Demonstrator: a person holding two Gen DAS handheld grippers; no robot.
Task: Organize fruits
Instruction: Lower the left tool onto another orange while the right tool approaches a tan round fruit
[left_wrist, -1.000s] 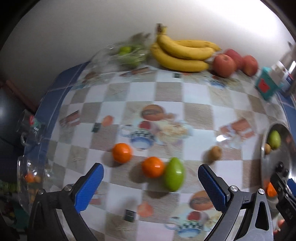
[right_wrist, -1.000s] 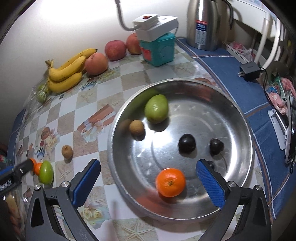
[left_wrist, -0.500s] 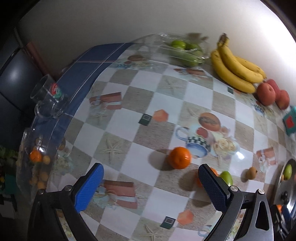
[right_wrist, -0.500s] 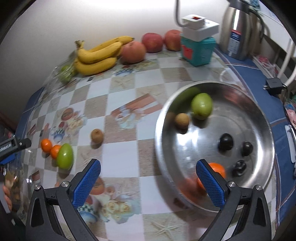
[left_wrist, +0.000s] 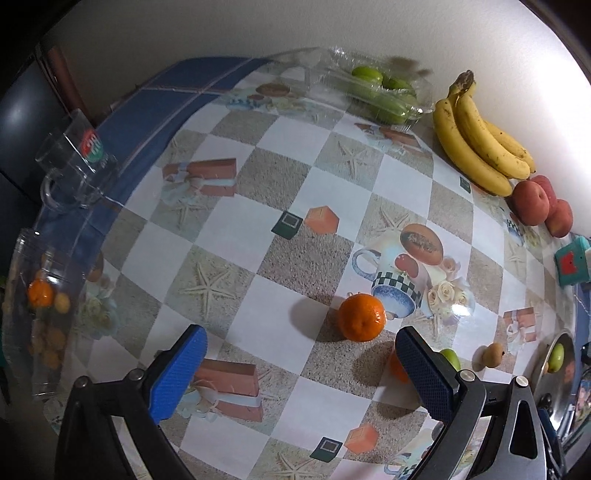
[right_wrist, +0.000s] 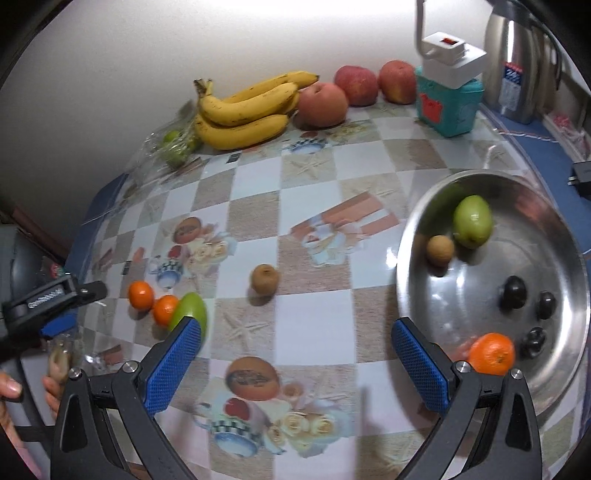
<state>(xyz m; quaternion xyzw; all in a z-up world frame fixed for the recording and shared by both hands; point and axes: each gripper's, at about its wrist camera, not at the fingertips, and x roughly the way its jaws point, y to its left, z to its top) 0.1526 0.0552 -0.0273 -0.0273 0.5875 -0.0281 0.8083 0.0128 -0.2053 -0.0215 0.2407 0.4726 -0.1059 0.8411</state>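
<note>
Two tangerines, a green mango and a small brown fruit lie on the checkered tablecloth. In the left wrist view one tangerine sits just beyond my open, empty left gripper; the other tangerine and the mango are partly hidden by its right finger. A steel plate holds a green fruit, a brown fruit, a tangerine and three dark fruits. My right gripper is open and empty, left of the plate.
Bananas, three red apples and a bag of green fruit line the back wall. A teal box and a steel kettle stand at the back right. A glass mug and a clear container stand at the left edge.
My left gripper has swung left, away from the plate, and closer to the tangerine. My right gripper has moved left off the plate, over the tablecloth. Both stay open.
</note>
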